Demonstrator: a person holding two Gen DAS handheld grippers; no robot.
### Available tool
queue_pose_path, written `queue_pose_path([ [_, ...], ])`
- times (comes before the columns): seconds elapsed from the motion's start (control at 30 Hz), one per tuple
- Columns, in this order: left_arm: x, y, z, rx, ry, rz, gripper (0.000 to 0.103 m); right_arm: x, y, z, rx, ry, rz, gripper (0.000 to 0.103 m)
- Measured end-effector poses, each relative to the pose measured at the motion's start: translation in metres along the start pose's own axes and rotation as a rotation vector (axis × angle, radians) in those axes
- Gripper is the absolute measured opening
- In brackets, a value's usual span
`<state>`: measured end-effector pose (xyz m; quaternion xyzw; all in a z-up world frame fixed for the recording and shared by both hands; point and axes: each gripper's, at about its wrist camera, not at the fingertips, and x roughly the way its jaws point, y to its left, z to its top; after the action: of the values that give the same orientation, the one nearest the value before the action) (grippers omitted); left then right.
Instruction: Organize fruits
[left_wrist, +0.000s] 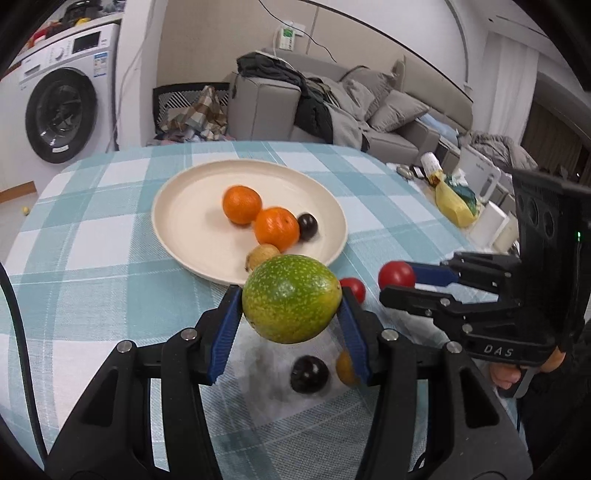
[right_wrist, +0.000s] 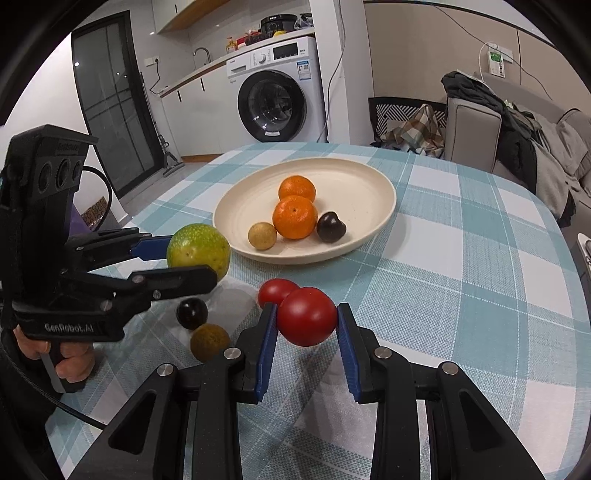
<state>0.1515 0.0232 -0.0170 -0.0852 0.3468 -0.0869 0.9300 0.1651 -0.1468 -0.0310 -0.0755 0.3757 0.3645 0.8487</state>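
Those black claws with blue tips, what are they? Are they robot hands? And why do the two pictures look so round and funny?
They are not robot hands. A person squeezes a handle on each claw. Each claw carries a wide round camera looking along its fingers, one picture per claw. The left gripper holds a green fruit in the air. The right gripper holds a red tomato. On the checked tablecloth sits a cream plate with two oranges, a dark plum and a small tan fruit. Another tomato, a dark fruit and a brownish fruit wait beside it.
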Motion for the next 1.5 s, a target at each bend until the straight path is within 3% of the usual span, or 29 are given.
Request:
queue_pose_path([
  [0.17,-0.012,0.01,0.007,-0.026,-0.064,0.071,0.049,-0.002,0.006,0.005,0.007,-0.039,0.011,0.033],
  [0.33,-0.013,0.016,0.011,-0.035,-0.077,0.107,0.049,-0.003,0.008,0.014,0.025,-0.077,0.014,0.033],
  [1.03,0.022,0.034,0.034,-0.041,-0.04,0.155,0.049,0.016,0.004,0.044,0.074,-0.096,0.013,0.033],
  [1.2,0.028,0.037,0.033,-0.042,-0.037,0.156,0.049,0.022,0.003,0.041,0.07,-0.057,0.013,0.033],
  [1.5,0.037,0.037,0.034,-0.035,-0.025,0.166,0.049,0.002,-0.019,0.013,0.087,-0.038,-0.094,0.038],
])
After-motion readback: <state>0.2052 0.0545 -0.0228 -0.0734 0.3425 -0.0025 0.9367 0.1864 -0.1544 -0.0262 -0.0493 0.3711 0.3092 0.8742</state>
